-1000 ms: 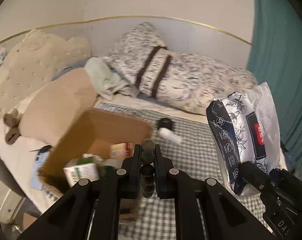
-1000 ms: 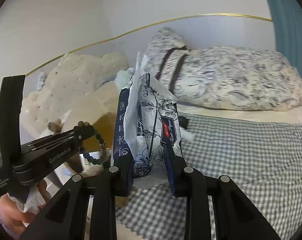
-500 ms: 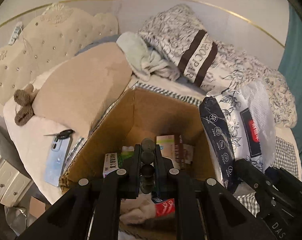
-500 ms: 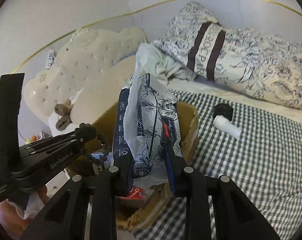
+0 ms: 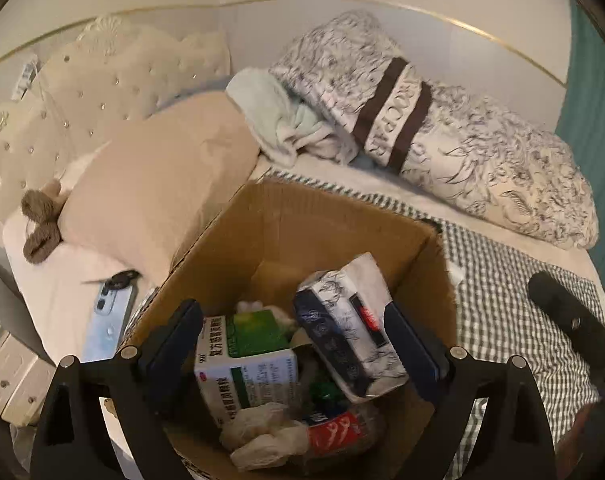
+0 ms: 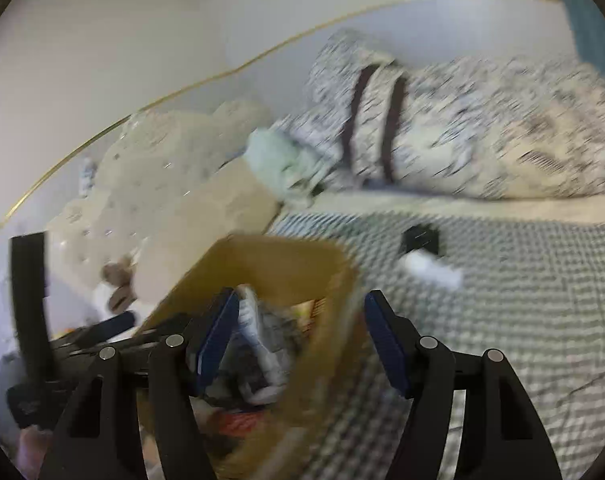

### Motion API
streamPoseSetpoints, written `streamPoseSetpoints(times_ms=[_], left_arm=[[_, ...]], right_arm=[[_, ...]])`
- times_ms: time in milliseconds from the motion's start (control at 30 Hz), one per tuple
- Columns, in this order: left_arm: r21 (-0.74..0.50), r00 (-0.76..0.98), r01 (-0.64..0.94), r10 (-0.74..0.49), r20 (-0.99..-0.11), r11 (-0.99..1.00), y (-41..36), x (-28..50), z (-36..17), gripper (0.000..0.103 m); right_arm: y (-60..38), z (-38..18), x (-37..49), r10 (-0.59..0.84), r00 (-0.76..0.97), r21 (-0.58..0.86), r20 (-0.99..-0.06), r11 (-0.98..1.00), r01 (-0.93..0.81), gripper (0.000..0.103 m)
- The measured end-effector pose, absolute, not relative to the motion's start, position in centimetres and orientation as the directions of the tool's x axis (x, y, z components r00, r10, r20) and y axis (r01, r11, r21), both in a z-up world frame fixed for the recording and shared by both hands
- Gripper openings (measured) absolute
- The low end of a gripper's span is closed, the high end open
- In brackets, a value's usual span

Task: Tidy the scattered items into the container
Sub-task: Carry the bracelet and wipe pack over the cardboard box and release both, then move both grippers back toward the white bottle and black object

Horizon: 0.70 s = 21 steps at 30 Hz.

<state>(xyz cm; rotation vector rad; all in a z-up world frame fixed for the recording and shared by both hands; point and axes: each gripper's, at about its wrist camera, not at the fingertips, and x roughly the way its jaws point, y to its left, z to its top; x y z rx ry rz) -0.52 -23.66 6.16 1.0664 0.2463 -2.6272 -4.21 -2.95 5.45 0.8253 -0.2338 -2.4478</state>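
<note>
A brown cardboard box (image 5: 334,208) stands on the bed, holding several items. My left gripper (image 5: 290,316) hangs over it, its jaws opening wide with nothing gripped; no beads show between them. Inside lie a floral tissue pack (image 5: 350,328), a green-and-white medicine box (image 5: 246,364) and crumpled wrappers. In the blurred right wrist view my right gripper (image 6: 302,304) is over the box's (image 6: 286,252) near corner, jaws opening, the tissue pack (image 6: 262,344) loose below them. A white bottle with a black cap (image 6: 430,272) lies on the checked cover.
A patterned pillow (image 5: 442,148), a beige pillow (image 5: 154,200) and a pale green cloth (image 5: 278,120) lie behind the box. A blue phone (image 5: 106,320) rests at the bed's left edge, above white drawers (image 5: 10,376). A teal curtain hangs at the right.
Both grippers came down over the box and went from shut to open. The bead bracelet left the left gripper's fingers, and the tissue pack dropped from the right gripper into the box.
</note>
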Motion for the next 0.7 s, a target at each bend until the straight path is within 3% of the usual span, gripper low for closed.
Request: streamPoseSetpoints(times_ms=[333,700], left_arm=[[-0.062,-0.696,0.227,-0.117,-0.708,-0.972,-16.6,-1.5,7.1,0.096],[-0.086,-0.679,0.119,-0.018,-0.734,-0.989,-7.5,-7.3,5.1,0.097]], right_arm=[[7.2,5.3,-4.3,-0.401,-0.764,0.284,-0.506,-0.914,0.291,0.065],[13.1,2.5,-5.5,-0.351,-0.757,0.2,-0.55,-0.936,0.289,0.065]])
